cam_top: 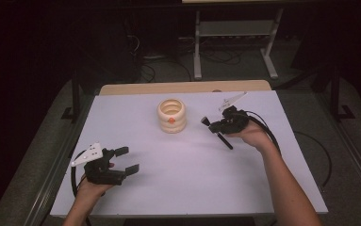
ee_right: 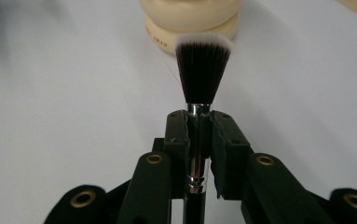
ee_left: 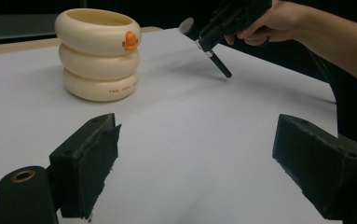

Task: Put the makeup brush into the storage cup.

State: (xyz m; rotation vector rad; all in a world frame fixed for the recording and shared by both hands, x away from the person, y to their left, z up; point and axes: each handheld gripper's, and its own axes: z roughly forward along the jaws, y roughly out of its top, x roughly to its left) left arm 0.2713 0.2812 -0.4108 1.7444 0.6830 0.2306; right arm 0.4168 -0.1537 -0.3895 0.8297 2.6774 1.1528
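Observation:
A cream holder (cam_top: pixel 172 115) shaped like stacked rings, with a small orange beak on its side, stands on the white table (cam_top: pixel 183 160) at the back middle. My right gripper (cam_top: pixel 214 124) hangs to its right, shut on a black makeup brush (cam_top: pixel 218 133) by the silver ferrule. The brush (ee_right: pixel 202 70) has dark bristles with white tips that point toward the holder (ee_right: pixel 190 18). In the left gripper view the brush handle (ee_left: pixel 218 63) slants down toward the table. My left gripper (cam_top: pixel 127 160) rests open at the front left, with nothing between its jaws.
A wooden strip (cam_top: pixel 183 87) runs along the table's far edge. Behind it stands a grey metal frame (cam_top: pixel 234 42) on a dark floor with cables. Black cables (cam_top: pixel 270 134) trail from both grippers. Bare white table lies between the two hands.

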